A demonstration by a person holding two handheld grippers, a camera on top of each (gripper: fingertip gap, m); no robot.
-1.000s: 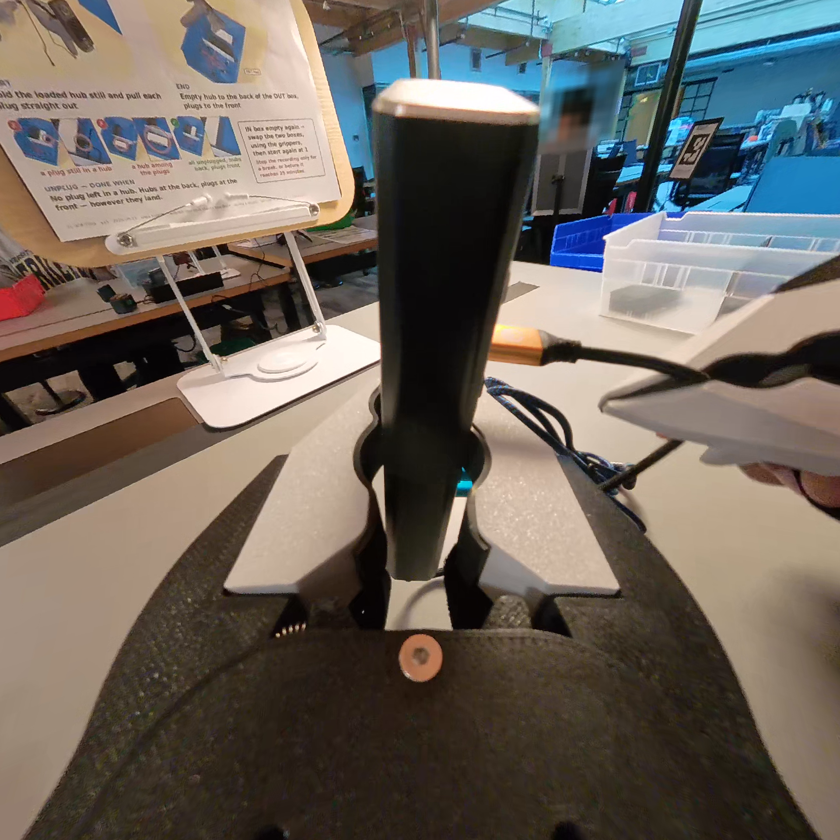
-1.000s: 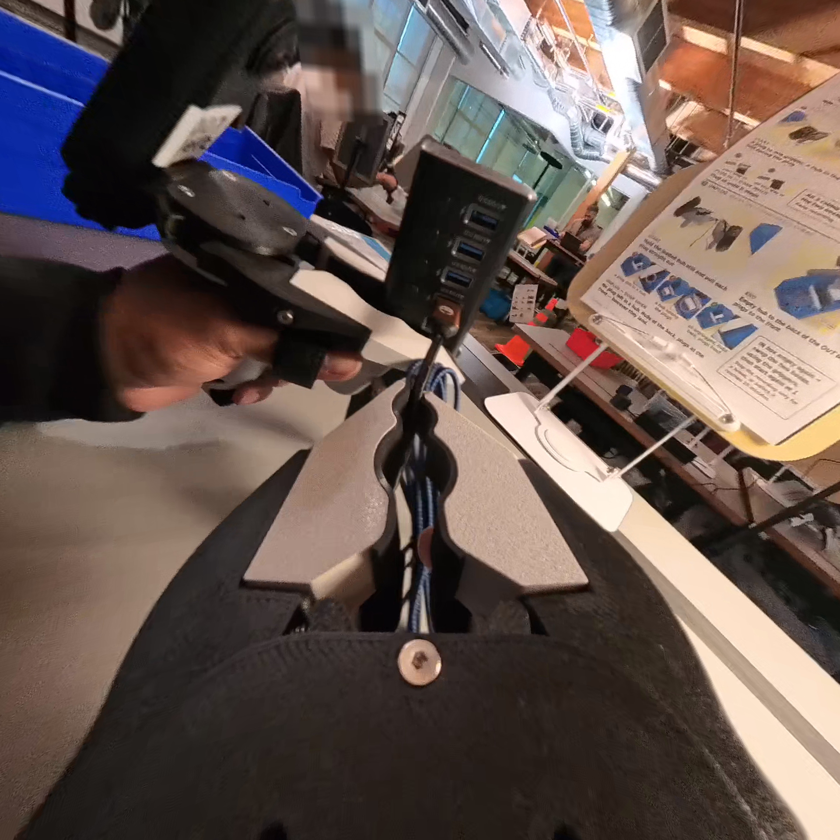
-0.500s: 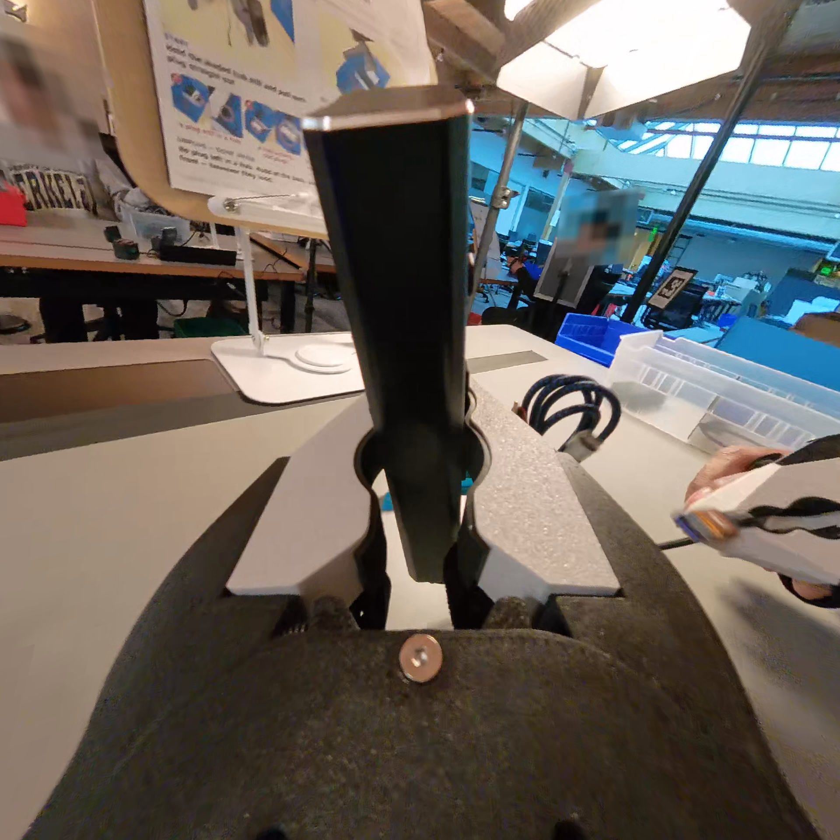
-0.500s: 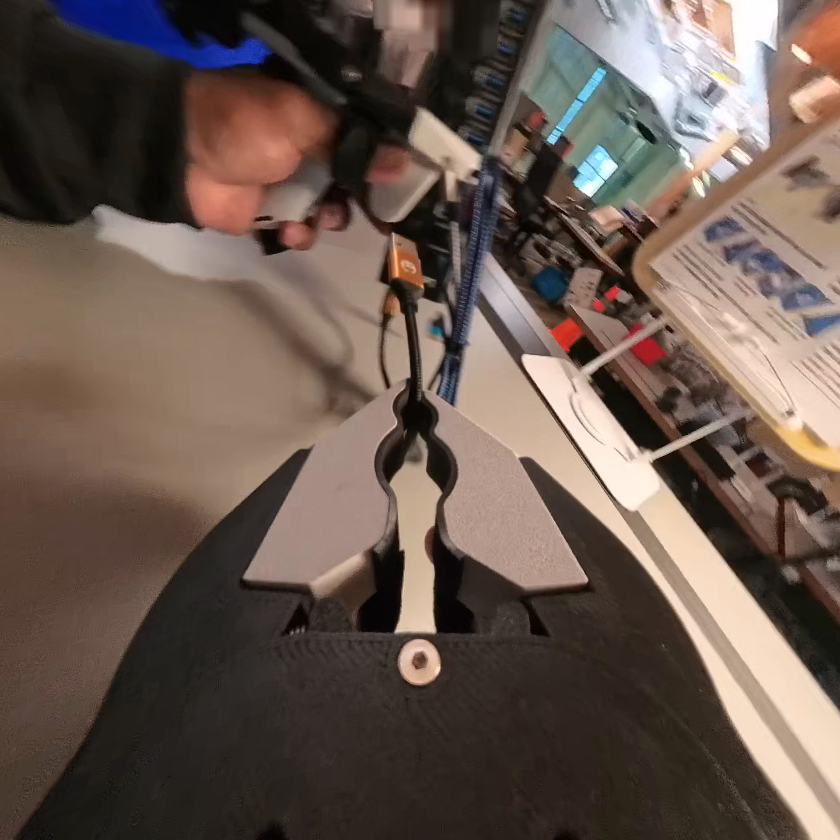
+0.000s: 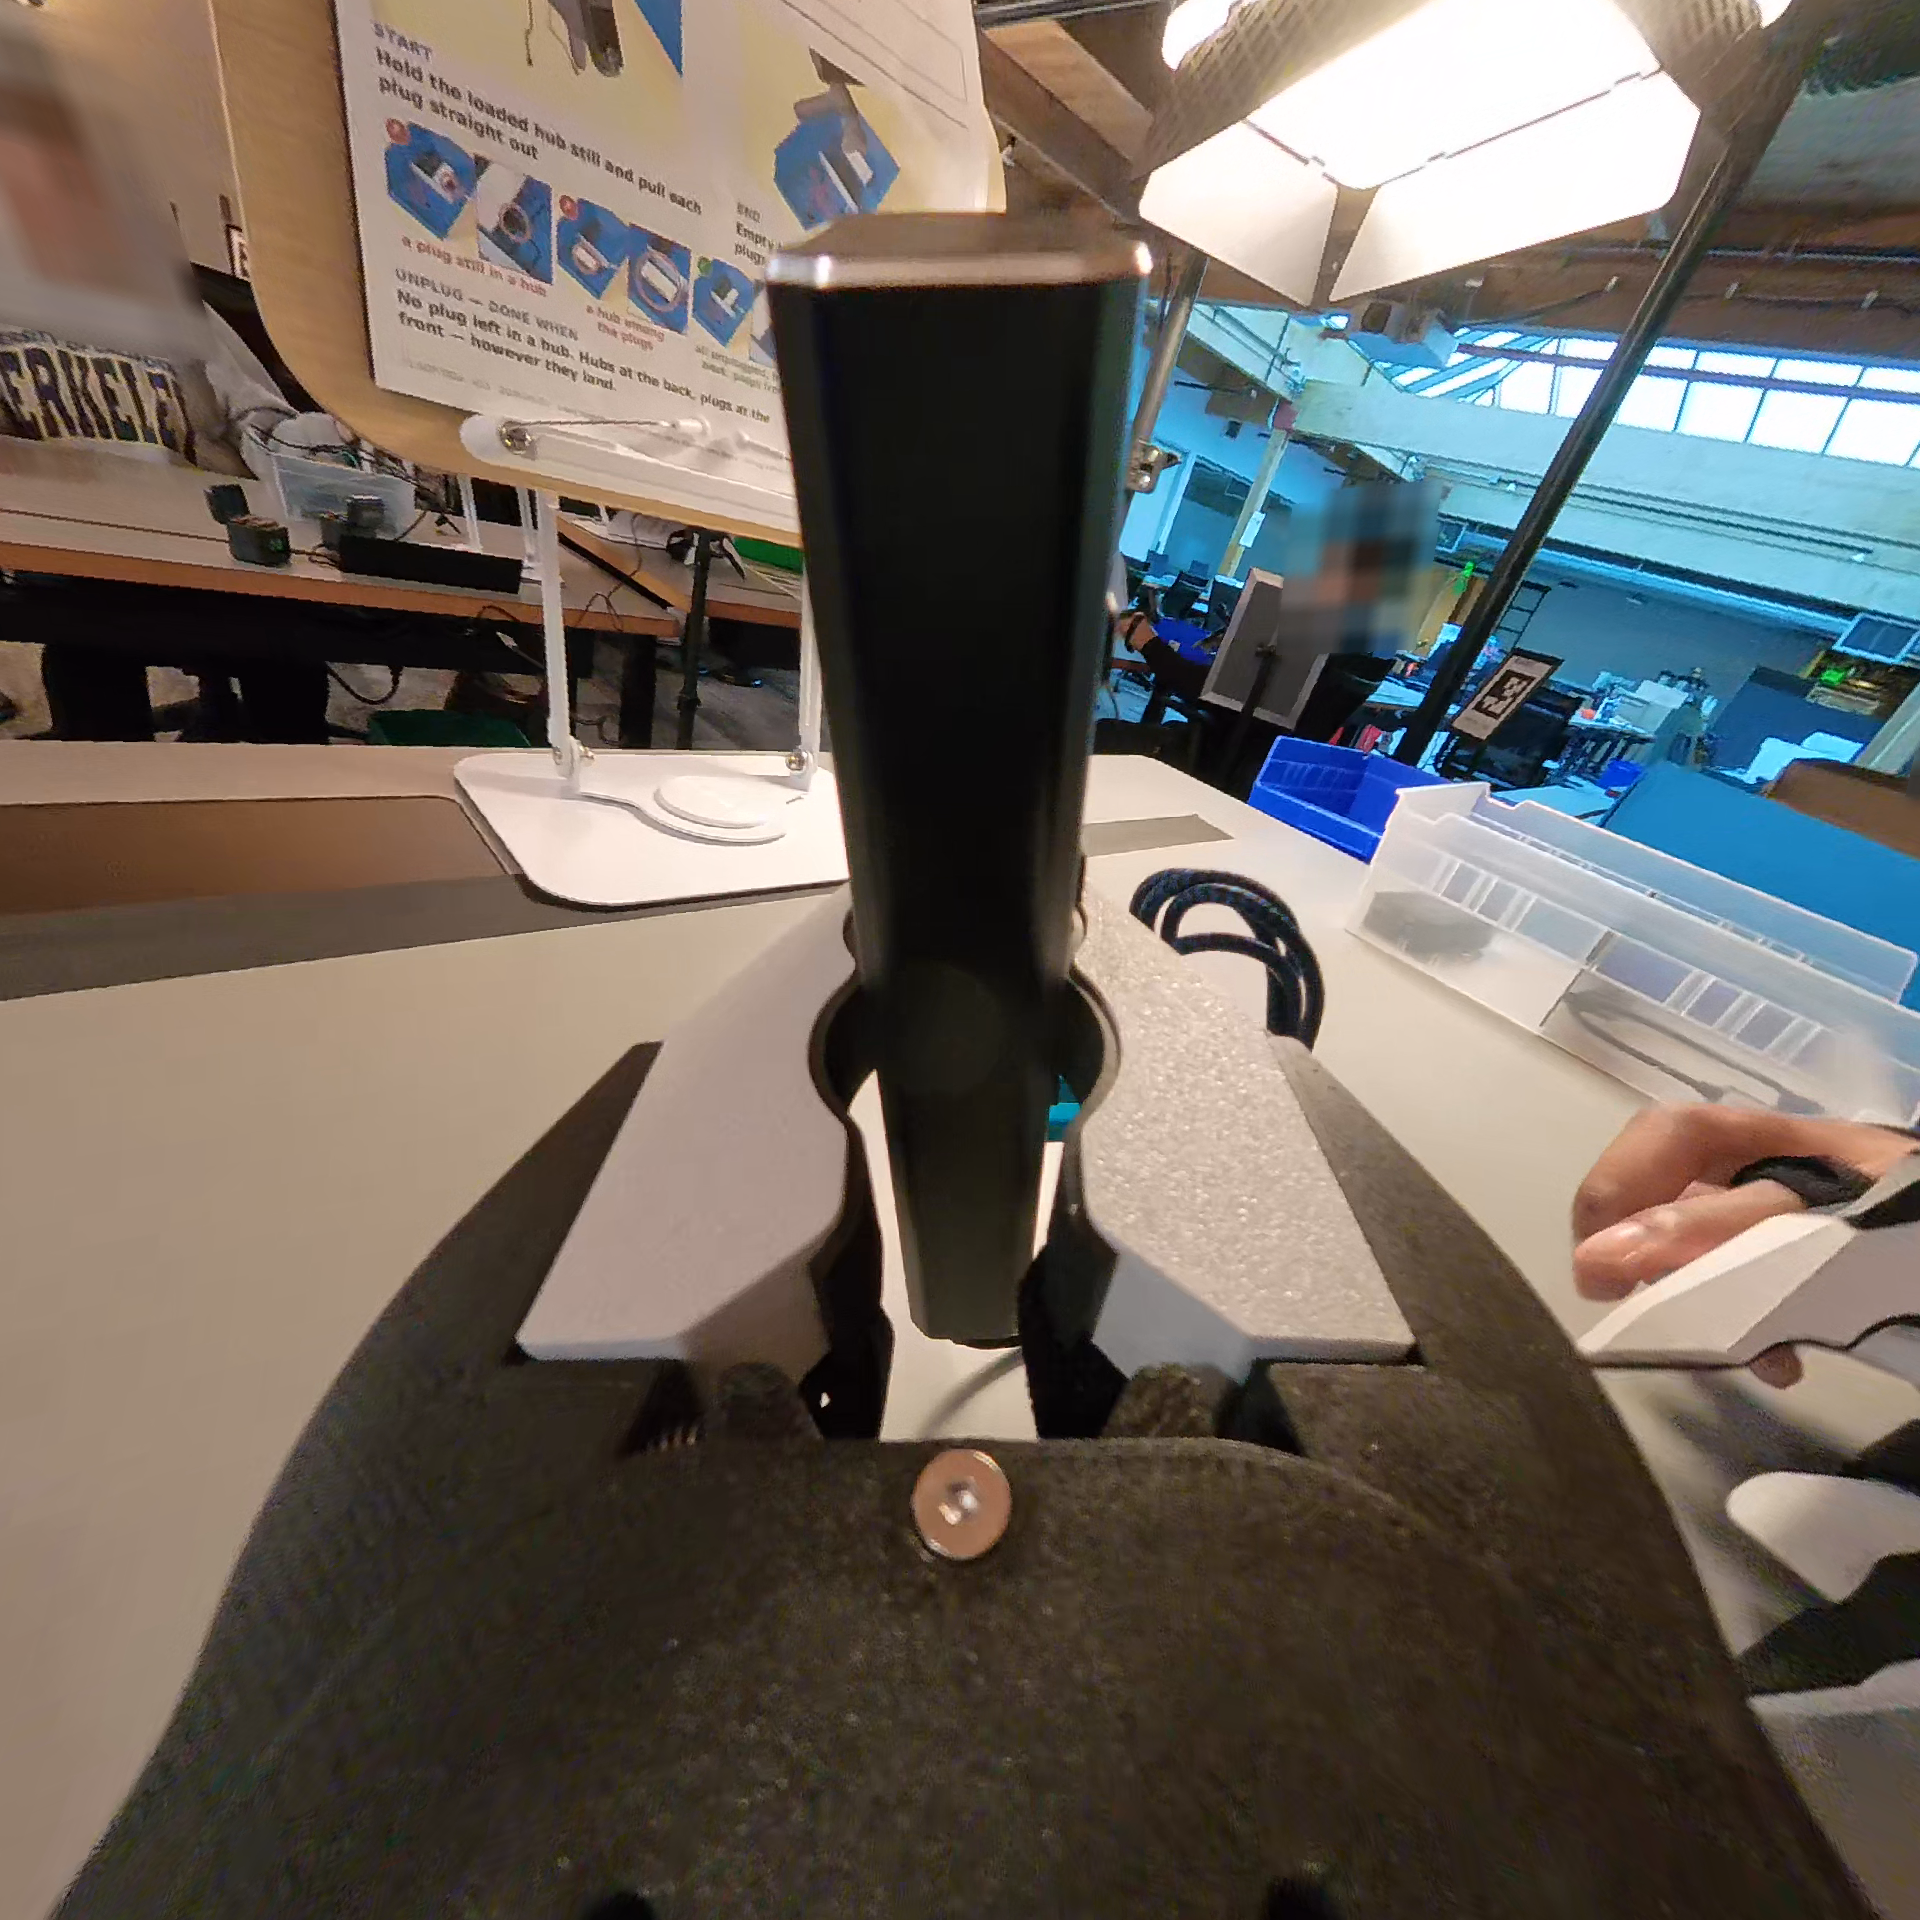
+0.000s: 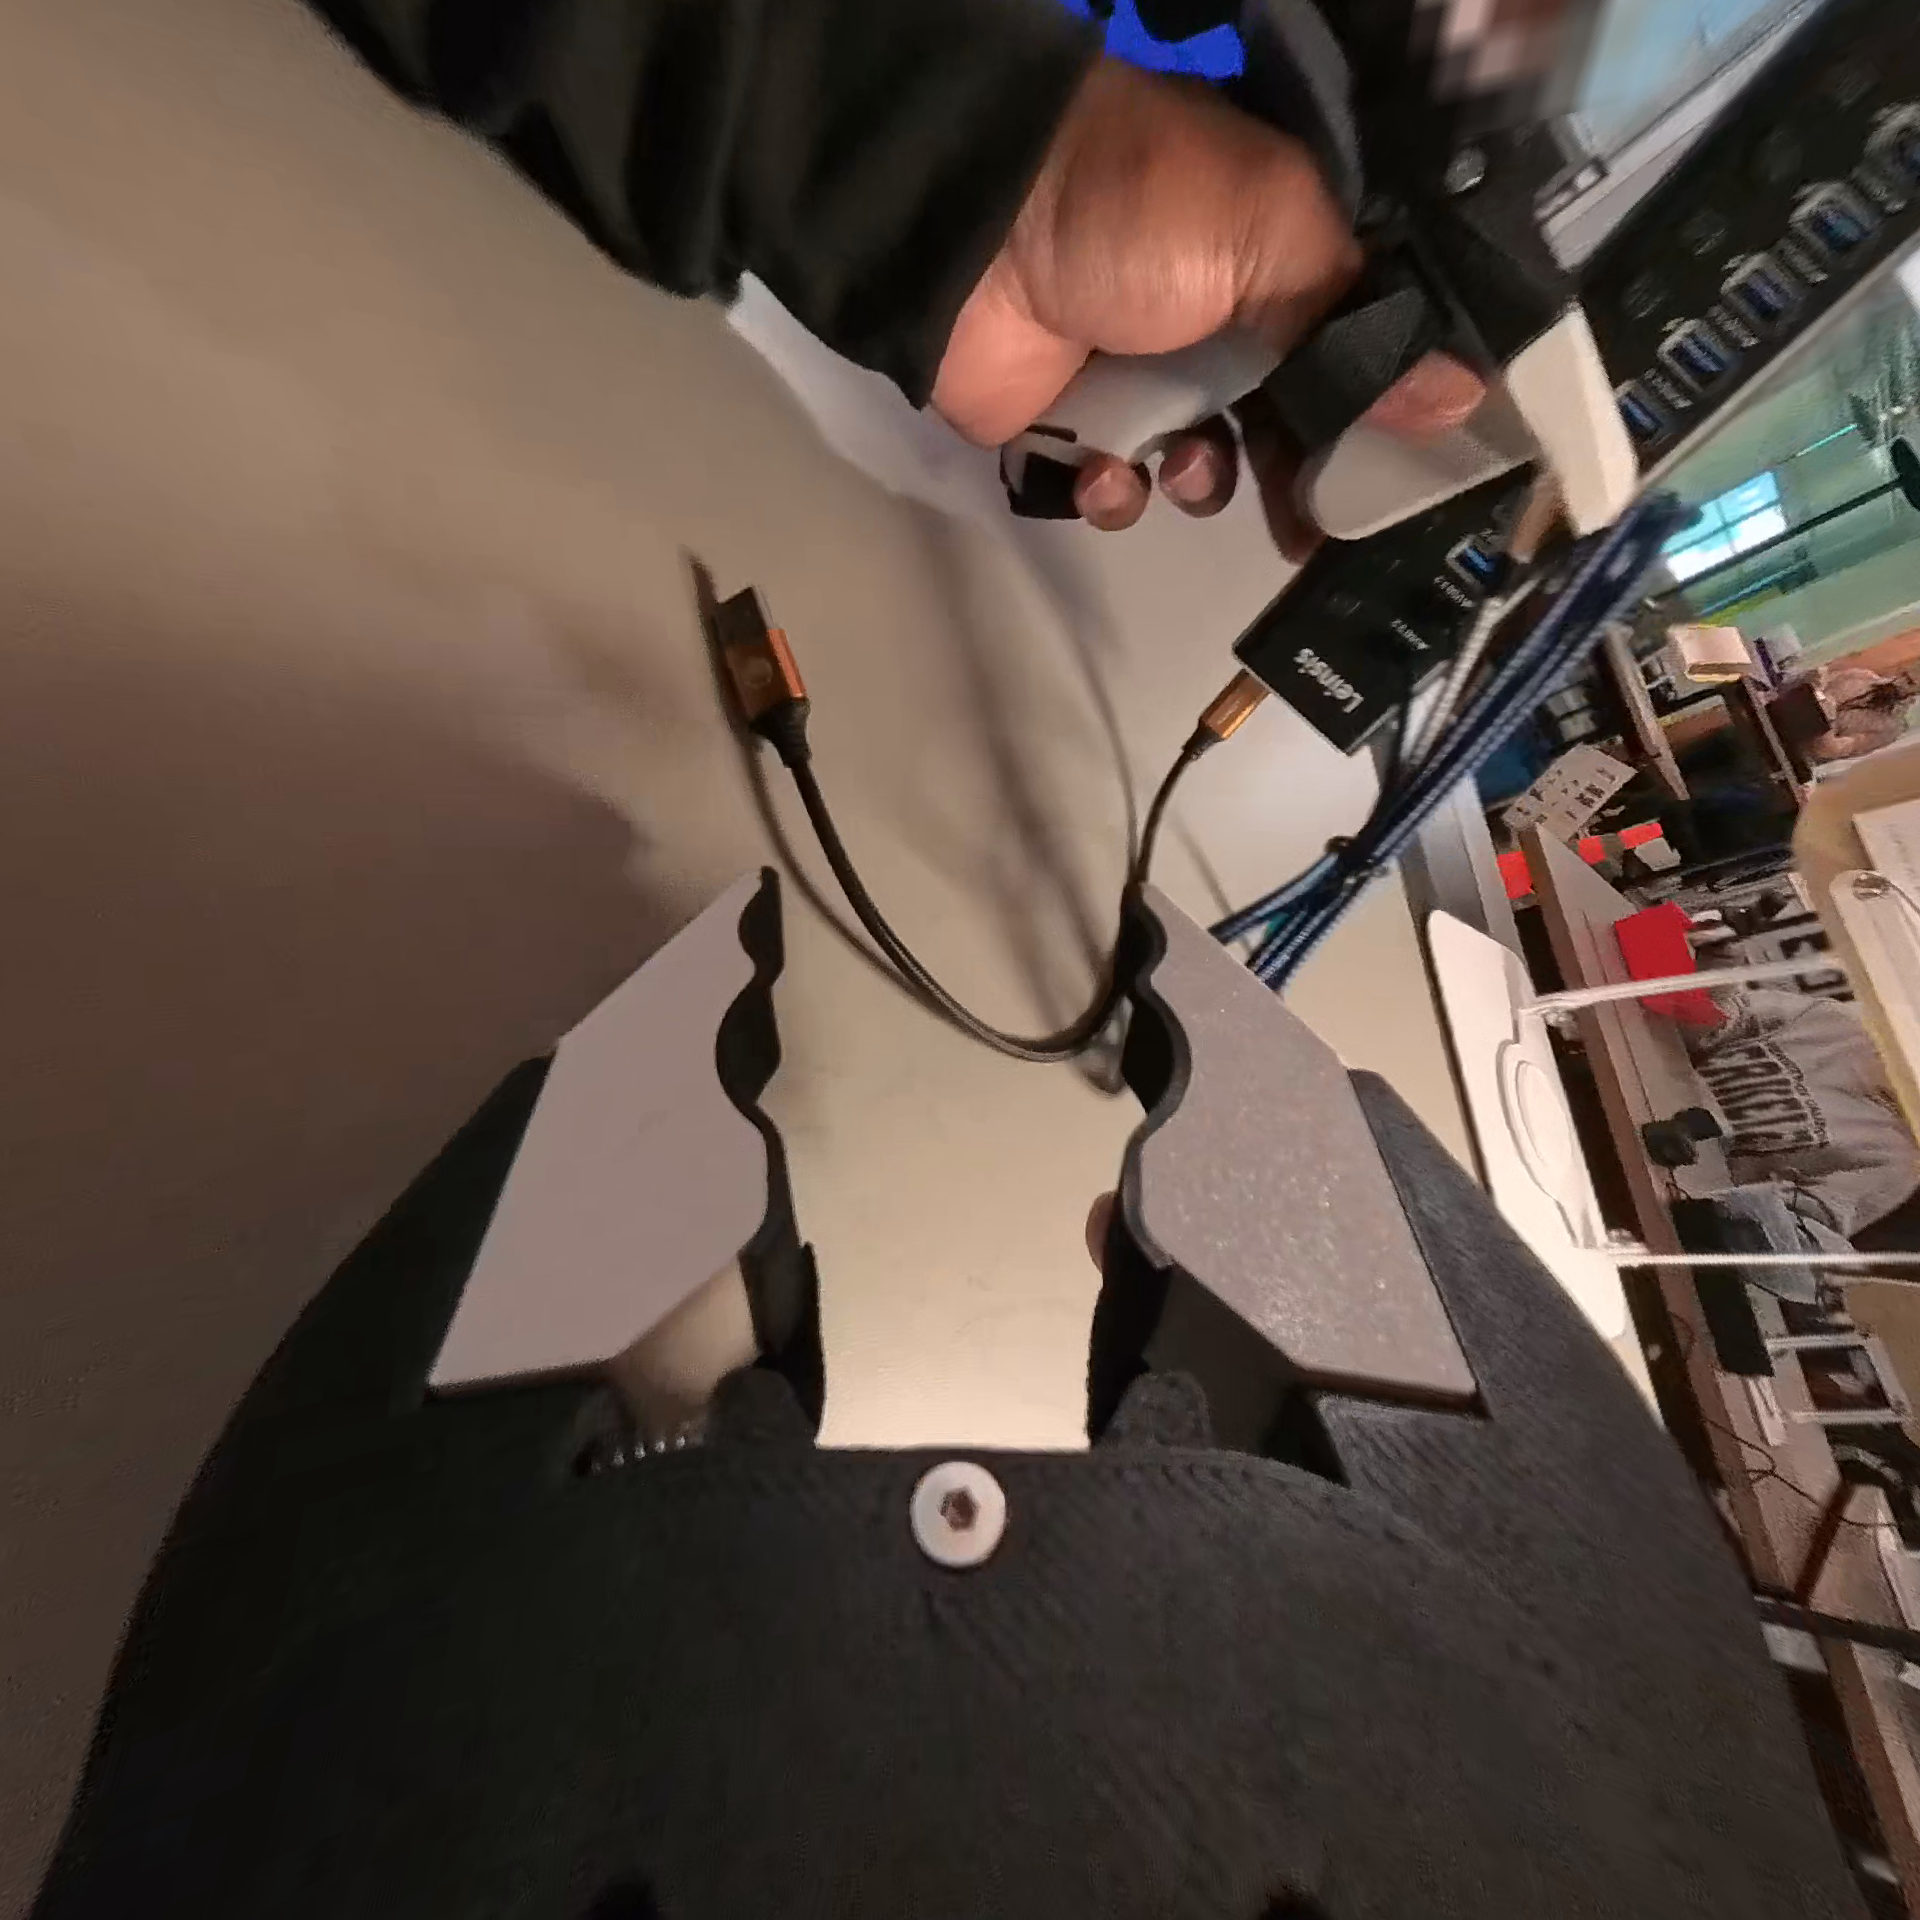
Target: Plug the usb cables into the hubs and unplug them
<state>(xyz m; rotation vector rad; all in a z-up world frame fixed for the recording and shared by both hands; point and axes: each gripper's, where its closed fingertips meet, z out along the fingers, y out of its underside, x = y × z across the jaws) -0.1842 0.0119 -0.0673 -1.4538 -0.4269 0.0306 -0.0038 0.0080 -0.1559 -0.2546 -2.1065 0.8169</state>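
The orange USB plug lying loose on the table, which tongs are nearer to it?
Right. The right tongs hang open just short of the orange USB plug; the left tongs are farther off, clamped on the black hub.

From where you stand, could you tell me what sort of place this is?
Probably a shared lab or workshop used for recording tasks. An instruction sheet stands on a white stand, clear and blue parts bins sit on the grey table, and rows of cluttered workbenches fill the open hall behind.

A tall black rectangular USB hub (image 5: 956,727) stands upright at frame centre. In the right wrist view, a black cable with copper-coloured plugs (image 6: 764,665) lies unplugged at centre; a blue braided cable bundle (image 6: 1455,769) hangs upper right.
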